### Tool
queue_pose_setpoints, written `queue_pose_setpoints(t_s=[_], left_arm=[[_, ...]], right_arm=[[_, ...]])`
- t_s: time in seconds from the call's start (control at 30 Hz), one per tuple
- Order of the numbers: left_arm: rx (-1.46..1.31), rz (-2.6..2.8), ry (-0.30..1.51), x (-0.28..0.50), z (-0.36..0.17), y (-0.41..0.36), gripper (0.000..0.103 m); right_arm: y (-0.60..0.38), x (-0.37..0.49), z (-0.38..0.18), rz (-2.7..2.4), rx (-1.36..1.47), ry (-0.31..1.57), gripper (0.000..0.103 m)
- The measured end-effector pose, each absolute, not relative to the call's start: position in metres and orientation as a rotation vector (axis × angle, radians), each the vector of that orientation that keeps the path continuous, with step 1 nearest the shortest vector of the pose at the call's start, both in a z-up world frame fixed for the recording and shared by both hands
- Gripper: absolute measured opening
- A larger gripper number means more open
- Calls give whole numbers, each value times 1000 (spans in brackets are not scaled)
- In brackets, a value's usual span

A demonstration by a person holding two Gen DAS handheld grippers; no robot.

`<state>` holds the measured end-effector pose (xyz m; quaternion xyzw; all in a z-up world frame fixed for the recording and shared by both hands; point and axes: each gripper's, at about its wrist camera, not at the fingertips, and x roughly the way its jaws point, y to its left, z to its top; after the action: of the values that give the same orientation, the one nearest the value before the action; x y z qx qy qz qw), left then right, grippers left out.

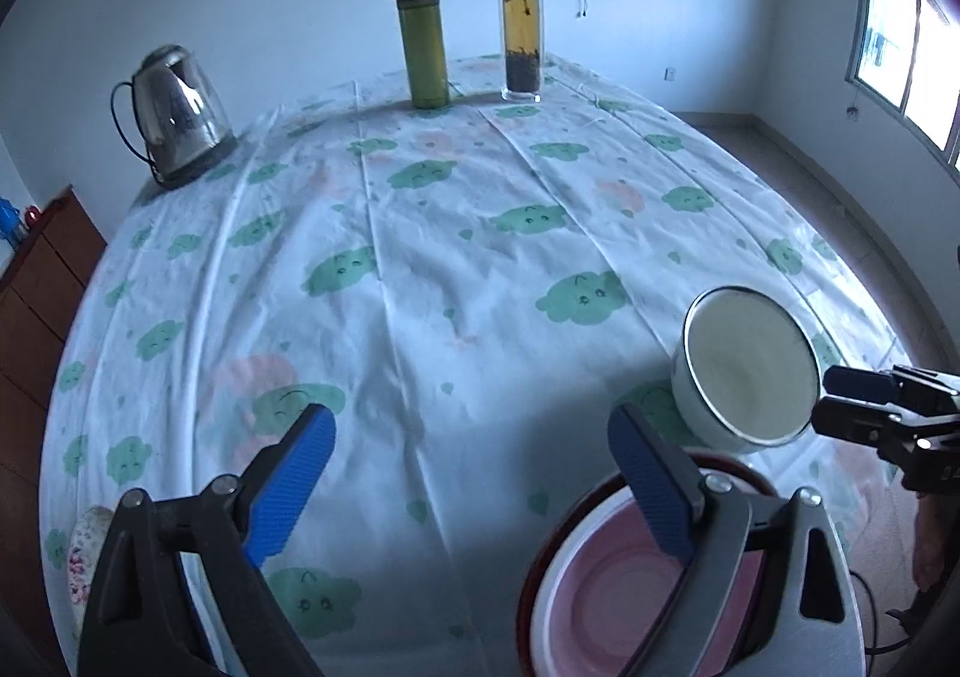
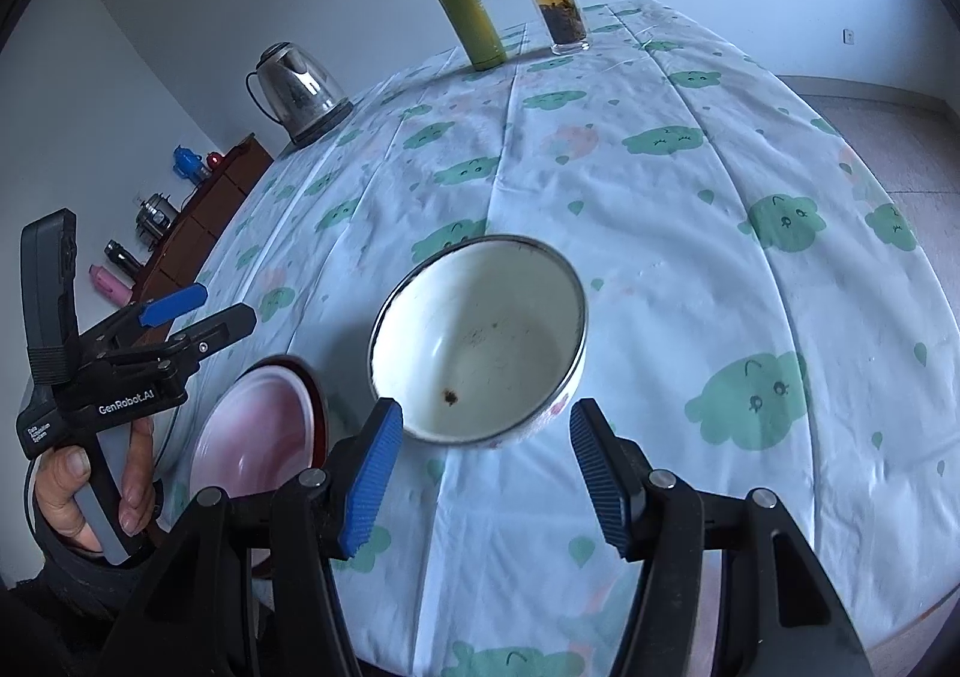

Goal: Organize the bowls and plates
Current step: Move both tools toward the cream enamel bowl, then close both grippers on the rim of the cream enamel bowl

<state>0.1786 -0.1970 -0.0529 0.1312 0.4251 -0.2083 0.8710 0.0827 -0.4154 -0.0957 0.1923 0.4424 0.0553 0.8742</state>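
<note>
Your right gripper (image 2: 480, 473) is spread wide, its blue pads either side of the near rim of the white bowl (image 2: 480, 344) without clearly touching it; the bowl sits on the cloud-print tablecloth (image 2: 690, 257), empty apart from a few dark specks. Just to its left lie the stacked pink bowl (image 2: 252, 425) and red-rimmed plate (image 1: 540, 551). Your left gripper (image 1: 474, 473) is also spread wide and holds nothing, hovering with one finger over that stack. Across the table stand a kettle (image 1: 177, 113), a green flask (image 1: 425, 50) and a tea bottle (image 1: 521, 35).
</note>
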Motion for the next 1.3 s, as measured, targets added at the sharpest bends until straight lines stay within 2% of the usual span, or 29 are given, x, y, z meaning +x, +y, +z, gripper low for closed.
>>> queue_pose_setpoints(t_s=[0.6,0.73,0.8,0.93,0.97,1.1,1.17,1.3], left_arm=[[217,-595,1032,201,-49,-236,92],[231,-640,1075,203,-53,-253,75],[259,-644,1086,202,-57,-261,65],[300,-673,1123,200,-66,-277,53],[310,-677,1140,200,-71,-281,47],[335,-692,1176,200,-81,-292,37],[347,-696,1184,200,-84,-296,27],[377,-708,1186,196,-88,-305,19]], right_arm=[[-429,112,-97,63,431,926,61],[-430,117,-97,61,427,930,60],[-430,118,-98,55,426,935,53],[-432,120,-103,56,430,947,50],[-433,121,-105,57,430,950,44],[-434,121,-109,68,438,956,37],[-433,122,-109,66,423,957,33],[-436,121,-110,71,423,958,24]])
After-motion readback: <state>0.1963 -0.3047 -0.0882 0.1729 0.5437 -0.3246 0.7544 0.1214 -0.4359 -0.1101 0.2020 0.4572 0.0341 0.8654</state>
